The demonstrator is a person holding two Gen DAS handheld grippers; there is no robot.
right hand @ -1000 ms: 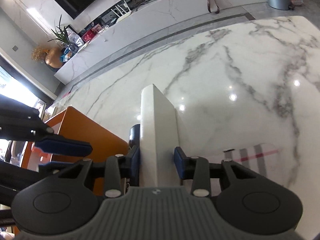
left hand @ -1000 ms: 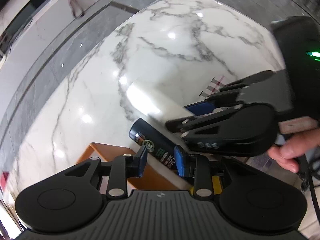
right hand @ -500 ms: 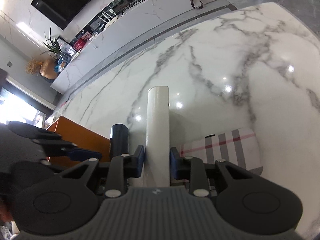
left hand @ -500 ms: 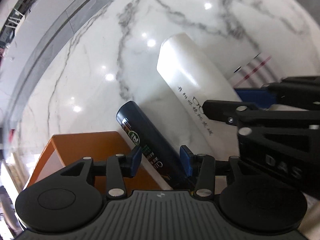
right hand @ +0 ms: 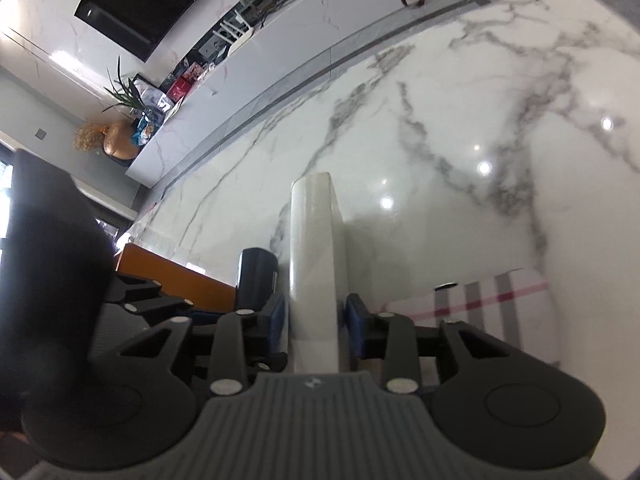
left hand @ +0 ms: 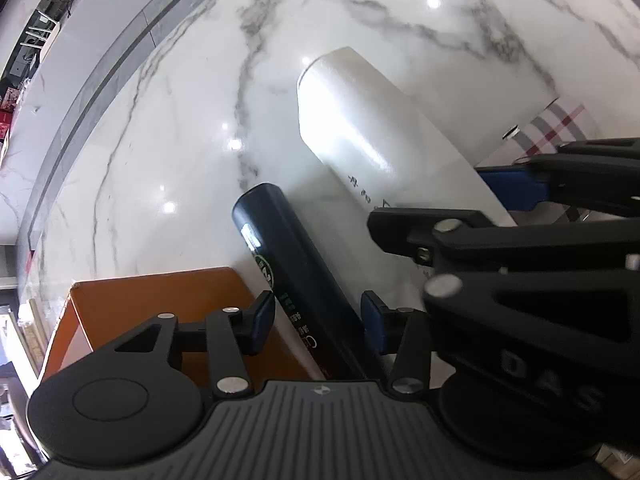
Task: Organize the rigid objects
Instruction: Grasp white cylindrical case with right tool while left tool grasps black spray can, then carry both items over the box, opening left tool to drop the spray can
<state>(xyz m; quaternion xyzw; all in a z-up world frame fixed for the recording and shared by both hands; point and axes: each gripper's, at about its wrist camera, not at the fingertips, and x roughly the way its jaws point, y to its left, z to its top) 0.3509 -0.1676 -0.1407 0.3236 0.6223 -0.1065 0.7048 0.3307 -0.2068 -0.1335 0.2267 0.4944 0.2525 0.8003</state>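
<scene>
A tall white box (left hand: 380,152) lies on the marble table, next to a dark navy tube (left hand: 296,276) and an orange box (left hand: 160,312). My right gripper (right hand: 315,320) straddles the white box (right hand: 314,264); small gaps show between its blue pads and the box, so it looks open. My left gripper (left hand: 318,320) is open with the dark tube between its pads, not touching. In the right wrist view the dark tube (right hand: 256,276) sits left of the white box, beside the orange box (right hand: 172,276).
A plaid-patterned case (right hand: 488,308) lies right of the white box; it also shows in the left wrist view (left hand: 560,128). The marble table (right hand: 440,140) stretches ahead. The right gripper body (left hand: 540,280) crowds the left wrist view's right side.
The right gripper's pads have parted slightly from the white box, which now rests lower on the table. The left gripper has moved closer over the dark tube.
</scene>
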